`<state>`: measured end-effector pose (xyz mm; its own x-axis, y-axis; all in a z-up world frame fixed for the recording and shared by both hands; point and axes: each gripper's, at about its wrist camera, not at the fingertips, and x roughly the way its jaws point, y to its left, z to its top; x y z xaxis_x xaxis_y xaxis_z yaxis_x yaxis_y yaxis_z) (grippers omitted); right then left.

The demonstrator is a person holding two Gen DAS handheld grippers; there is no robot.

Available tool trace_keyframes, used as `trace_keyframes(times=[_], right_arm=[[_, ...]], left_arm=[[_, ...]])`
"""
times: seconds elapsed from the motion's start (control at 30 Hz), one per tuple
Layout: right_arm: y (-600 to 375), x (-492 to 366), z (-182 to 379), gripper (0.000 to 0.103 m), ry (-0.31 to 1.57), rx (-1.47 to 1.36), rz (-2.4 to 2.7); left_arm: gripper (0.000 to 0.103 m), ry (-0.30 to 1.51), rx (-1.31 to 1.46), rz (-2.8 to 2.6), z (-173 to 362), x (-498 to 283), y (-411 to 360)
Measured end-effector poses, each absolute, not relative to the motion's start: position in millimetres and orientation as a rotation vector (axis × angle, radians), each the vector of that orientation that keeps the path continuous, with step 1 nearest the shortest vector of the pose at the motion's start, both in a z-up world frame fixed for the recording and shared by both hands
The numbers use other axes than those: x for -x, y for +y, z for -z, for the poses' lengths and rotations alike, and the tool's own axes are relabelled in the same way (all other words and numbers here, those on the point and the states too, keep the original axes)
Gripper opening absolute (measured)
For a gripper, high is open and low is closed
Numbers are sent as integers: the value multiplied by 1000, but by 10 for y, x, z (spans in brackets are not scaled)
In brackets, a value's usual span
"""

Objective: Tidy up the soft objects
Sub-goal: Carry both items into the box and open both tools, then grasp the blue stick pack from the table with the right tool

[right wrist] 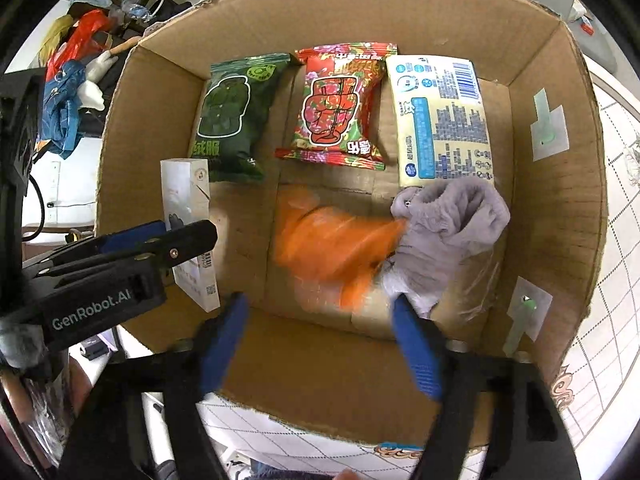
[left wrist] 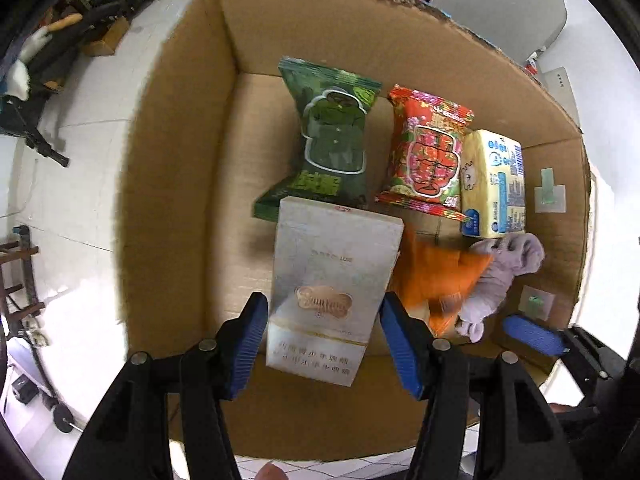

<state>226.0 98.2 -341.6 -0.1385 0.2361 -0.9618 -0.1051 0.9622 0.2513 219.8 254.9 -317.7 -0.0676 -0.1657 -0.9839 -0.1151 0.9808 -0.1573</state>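
Cardboard, plain brown and corrugated, formed the open box (right wrist: 560,208) that held everything. Along its far wall lay three soft packs side by side, each with its long axis running from the near side toward the far wall: a glossy green snack bag (right wrist: 230,116) on the left, a crinkled red flowered snack bag (right wrist: 338,108) in the middle, and a flat pale-yellow tissue pack (right wrist: 440,120) with blue print and a barcode on the right. The green and red bags had crimped, sealed ends and looked puffy; the tissue pack was a smooth rectangle.

Nearer the cameras, an orange cloth (right wrist: 332,240) lay blurred on the box floor, touching a rumpled grey-lilac fleece item (right wrist: 448,232) on its right, which overlapped the near end of the tissue pack.

The left gripper (left wrist: 322,340) had its blue ribbed jaws closed on the sides of a stiff white carton (left wrist: 332,280), a long rectangular box with a gold emblem. Its long axis pointed away from the gripper toward the green bag, and its far end overlapped that bag's near edge in the left wrist view. In the right wrist view it stood tilted at the box's left side.

The right gripper (right wrist: 320,340) hovered over the near wall of the box with its jaws wide apart and holding nothing, the right one just beside the fleece item.
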Motion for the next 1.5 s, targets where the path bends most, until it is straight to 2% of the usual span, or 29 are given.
trace_keyframes(times=[0.07,0.2,0.27,0.8,1.0,1.17,1.37,1.5], right_arm=[[939,-2244,3362,88,1674,-92,-280],[818,-2226,3232,90,1627,-33,-196],[773,-2216,3160,90,1605,-4,-160],[605,-1845,2342,90,1454,-1,-153],[-190,-1744,2280,90,1401,-154,32],[-904,-1789,2705,90,1465,-228,206],[-1339,-1872,3619,89,1623,-334,247],[-1403,-1924,4062,81,1684,-373,262]], left_arm=[[65,1617,198,34,3099,-2161,2554],[89,1573,145,12,2896,-2066,2533],[94,1557,121,4,2808,-2052,2502],[95,1359,120,-14,1968,-1639,2277],[95,1323,110,-9,1862,-1579,2103],[95,1347,74,-21,2093,-1620,1906],[95,1453,95,-13,2645,-1719,1720],[95,1485,78,-19,2883,-1790,1641]])
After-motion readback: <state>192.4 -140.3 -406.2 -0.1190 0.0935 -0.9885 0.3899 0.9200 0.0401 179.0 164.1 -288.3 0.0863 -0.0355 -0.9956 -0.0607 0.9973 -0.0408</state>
